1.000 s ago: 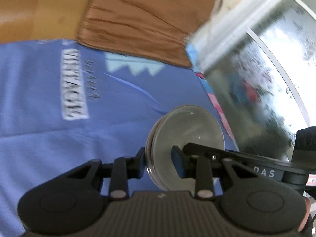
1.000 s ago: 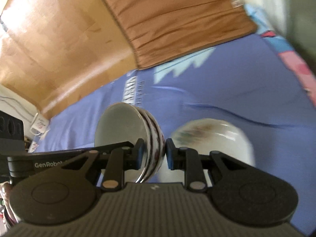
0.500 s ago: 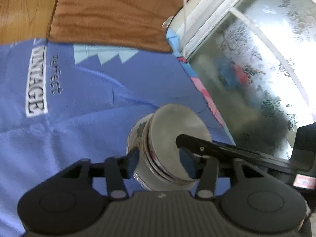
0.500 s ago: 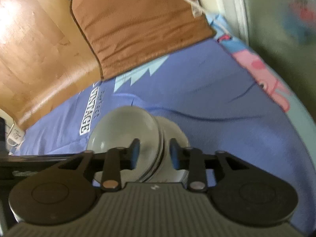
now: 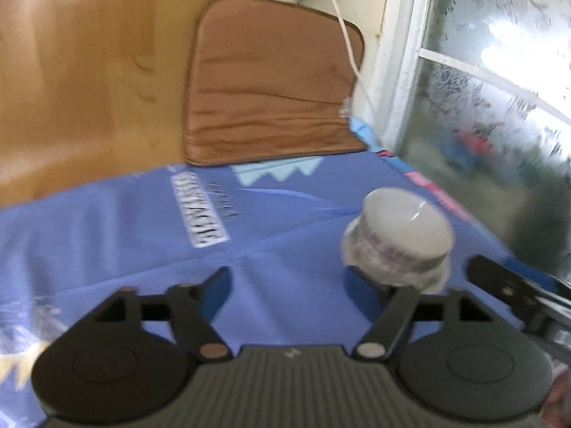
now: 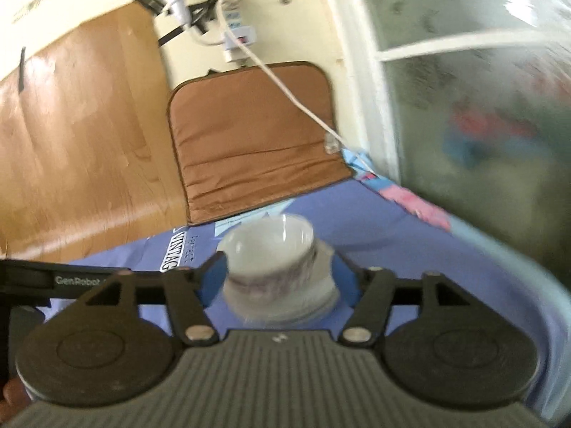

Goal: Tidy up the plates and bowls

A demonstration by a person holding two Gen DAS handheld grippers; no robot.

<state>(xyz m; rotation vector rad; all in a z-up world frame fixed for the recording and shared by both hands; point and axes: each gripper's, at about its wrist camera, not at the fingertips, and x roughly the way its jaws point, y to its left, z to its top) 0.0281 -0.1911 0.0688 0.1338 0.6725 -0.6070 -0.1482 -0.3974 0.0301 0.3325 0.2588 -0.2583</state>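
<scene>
Left gripper (image 5: 287,278): fingers spread wide with nothing between them; black, filling the lower part of the left wrist view.
Right gripper (image 6: 280,273): fingers spread wide to either side of the bowls, with a visible gap on each side; low centre of the right wrist view.
Stacked bowls (image 6: 276,267): white with a reddish band, nested upright and resting on the blue sheet; centre of the right wrist view, right of centre in the left wrist view (image 5: 398,237), beyond the left gripper's right finger. Motion blur hides how many are in the stack.
Blue sheet (image 5: 125,232): printed cloth with a white word patch, covering the lower half of both views.
Brown cushion (image 6: 253,142): standing up behind the sheet, upper centre.
White cable (image 6: 285,89): running down across the cushion's right side from a wall socket above.
Frosted window (image 5: 492,107): right edge of the frame.
Wooden panel (image 5: 89,71): upper left.
</scene>
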